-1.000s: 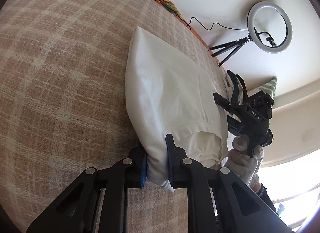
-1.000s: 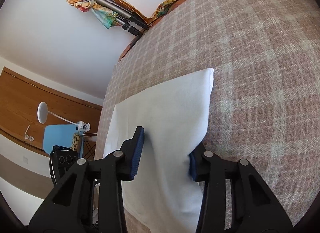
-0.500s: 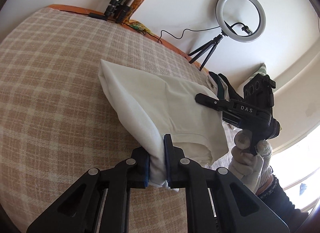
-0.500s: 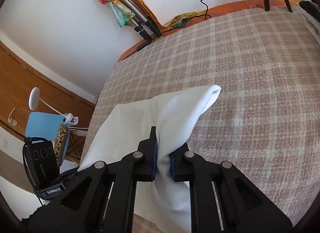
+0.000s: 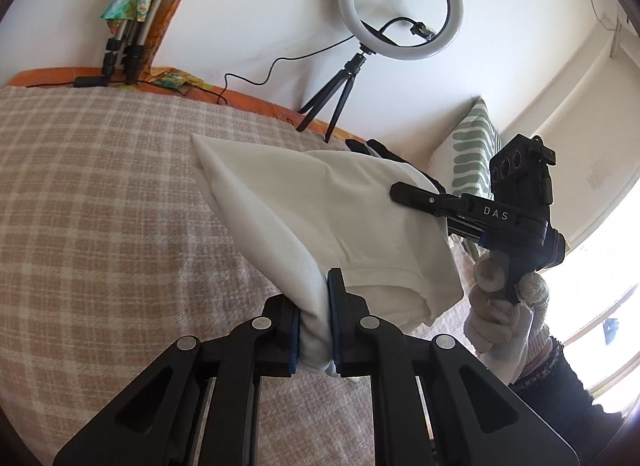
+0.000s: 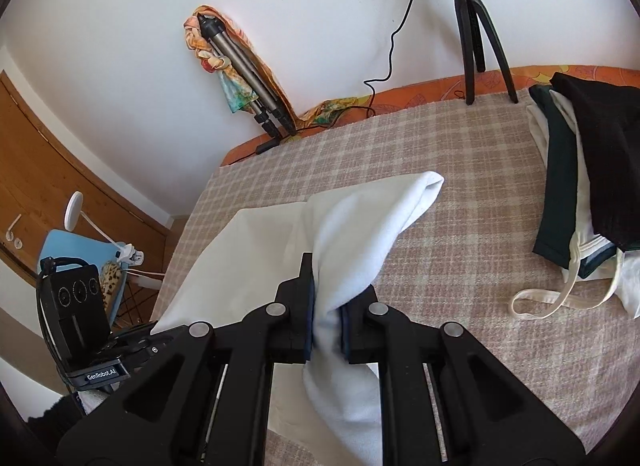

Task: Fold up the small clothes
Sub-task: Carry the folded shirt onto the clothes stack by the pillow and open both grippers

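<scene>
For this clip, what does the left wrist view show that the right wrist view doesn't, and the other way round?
Only the left wrist view shows the whole ring light, a green-patterned cushion and the gloved hand holding the right gripper.

Only the right wrist view shows a pile of dark and white clothes, a wooden door and a blue chair.

Both show the white garment on the checked blanket, each gripper shut on a bunched part of it, the left gripper included, plus the tripod by the wall.
</scene>
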The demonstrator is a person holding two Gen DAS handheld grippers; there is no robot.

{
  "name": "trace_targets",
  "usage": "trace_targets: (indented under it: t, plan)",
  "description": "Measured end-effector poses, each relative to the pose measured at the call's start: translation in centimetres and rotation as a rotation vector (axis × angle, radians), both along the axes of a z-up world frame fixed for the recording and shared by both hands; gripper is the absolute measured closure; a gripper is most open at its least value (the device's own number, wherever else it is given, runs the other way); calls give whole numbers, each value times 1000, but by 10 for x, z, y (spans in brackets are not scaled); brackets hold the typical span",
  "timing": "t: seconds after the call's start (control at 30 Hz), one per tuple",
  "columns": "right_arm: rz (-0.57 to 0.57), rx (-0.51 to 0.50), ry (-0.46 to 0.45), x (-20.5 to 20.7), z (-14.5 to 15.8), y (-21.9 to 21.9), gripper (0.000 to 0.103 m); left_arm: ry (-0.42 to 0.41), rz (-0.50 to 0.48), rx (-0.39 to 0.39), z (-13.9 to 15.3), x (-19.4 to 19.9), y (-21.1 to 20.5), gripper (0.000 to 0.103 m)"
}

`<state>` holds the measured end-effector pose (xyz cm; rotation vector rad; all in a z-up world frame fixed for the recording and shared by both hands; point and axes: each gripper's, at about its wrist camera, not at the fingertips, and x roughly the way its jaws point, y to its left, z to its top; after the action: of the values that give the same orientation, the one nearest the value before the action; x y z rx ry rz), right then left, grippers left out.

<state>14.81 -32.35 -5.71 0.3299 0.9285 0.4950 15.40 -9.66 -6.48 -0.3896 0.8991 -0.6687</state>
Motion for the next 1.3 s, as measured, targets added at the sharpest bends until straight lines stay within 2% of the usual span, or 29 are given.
trace_targets:
  t: [0.4,0.7,0.9,1.13,1.3]
  plan:
    - [-162,-109,-99,10,55,-127,92,-120,-145,6,35,45,-126,93]
    - [-277,-162,-186,36,89,-216,92,-220,-220,19,55,79,-219,93]
    - [-316,-189,-188,68,77,-259,92,-246,-232,38,50,101,-264,93]
    - [-325,-211,-138,99,43,-290,92,-213,-228,110,20,119,-297,93]
    - [-376,-340,-71,111,17,-296,92,-199,-205,200,6,119,-299,92]
